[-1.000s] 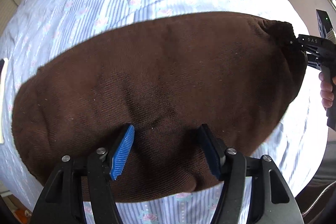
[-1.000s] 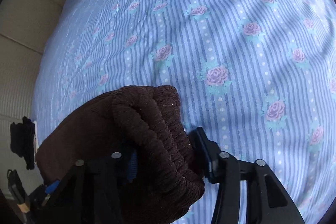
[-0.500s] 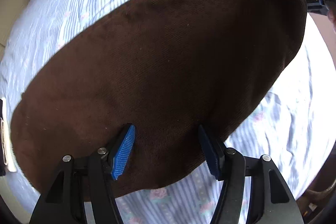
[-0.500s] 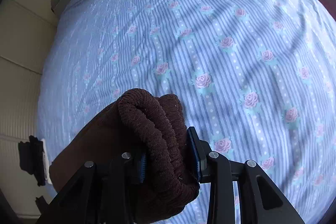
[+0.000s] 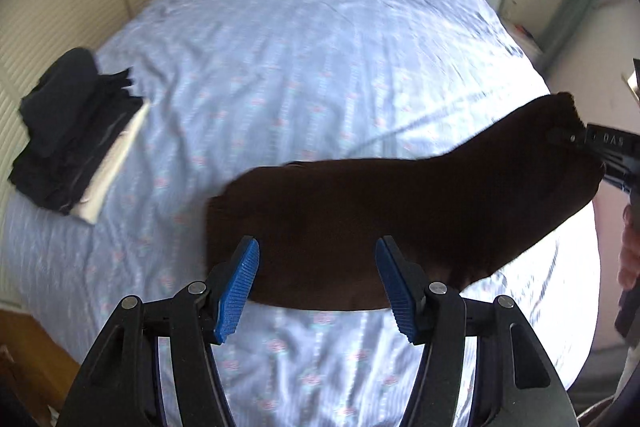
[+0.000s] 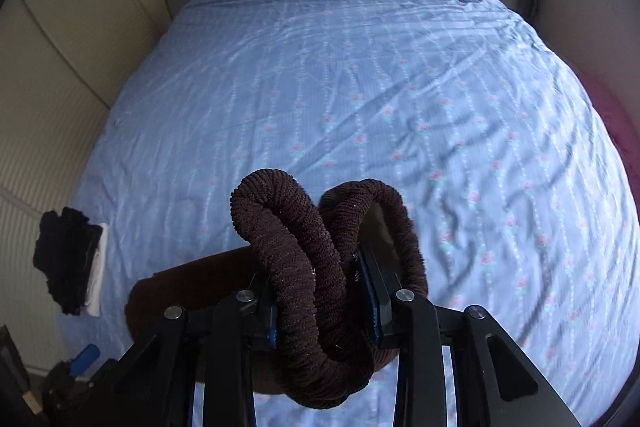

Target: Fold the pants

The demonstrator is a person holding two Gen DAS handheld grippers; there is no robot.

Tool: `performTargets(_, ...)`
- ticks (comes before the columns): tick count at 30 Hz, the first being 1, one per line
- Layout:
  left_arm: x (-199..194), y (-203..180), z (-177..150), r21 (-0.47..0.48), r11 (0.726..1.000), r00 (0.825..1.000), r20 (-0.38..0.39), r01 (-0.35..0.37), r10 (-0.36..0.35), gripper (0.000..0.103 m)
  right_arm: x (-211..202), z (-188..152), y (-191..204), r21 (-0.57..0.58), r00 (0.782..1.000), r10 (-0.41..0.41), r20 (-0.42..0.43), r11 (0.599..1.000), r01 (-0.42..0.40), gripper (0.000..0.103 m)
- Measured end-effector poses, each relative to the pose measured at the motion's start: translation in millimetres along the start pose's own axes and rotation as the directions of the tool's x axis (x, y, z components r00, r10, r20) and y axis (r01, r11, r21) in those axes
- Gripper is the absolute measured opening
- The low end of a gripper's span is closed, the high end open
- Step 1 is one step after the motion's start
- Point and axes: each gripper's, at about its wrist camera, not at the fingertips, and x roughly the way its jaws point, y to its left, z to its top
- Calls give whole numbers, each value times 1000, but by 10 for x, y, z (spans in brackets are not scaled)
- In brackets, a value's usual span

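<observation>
Right gripper (image 6: 324, 301) closing on pants (image 5: 400, 227) waistband, left gripper (image 5: 316, 287) half-wide, pants between pads, grip unclear, above bed (image 5: 320, 67)

The brown pants (image 5: 400, 223) hung above the blue floral bedsheet (image 5: 312, 59), between the left gripper (image 5: 316, 283) with its spread blue pads and the right gripper (image 5: 600, 147). Dark folded clothes (image 5: 68, 131) lay left of the pants.

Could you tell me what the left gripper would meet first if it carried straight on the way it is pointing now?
Most likely the brown pants, stretched just ahead of the left gripper; behind them lies the floral bedsheet. Depth is hard to judge.
</observation>
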Motion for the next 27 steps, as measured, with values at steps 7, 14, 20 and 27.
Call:
performTargets(7,-188,905,-42,-115,993,1000,21,9,-6,60,403,-287,1463,-158,994,71,-88,984,-85,27)
performTargets(14,-189,1618,-214,-177,984,1000,-1,-22,22,61,1073,-824,2603,-344,978,-26,-207,938,-47,27)
performTargets(20,-172,1967,-318,-219,972,996,-18,-85,83,76,1355,-1231,2977,-443,964,-97,-249,896,-24,64)
performTargets(27,-266,2103,-239,-214,966,988,21,-143,151,85,1018,-1344,3124,-392,954,24,-300,908,-146,88)
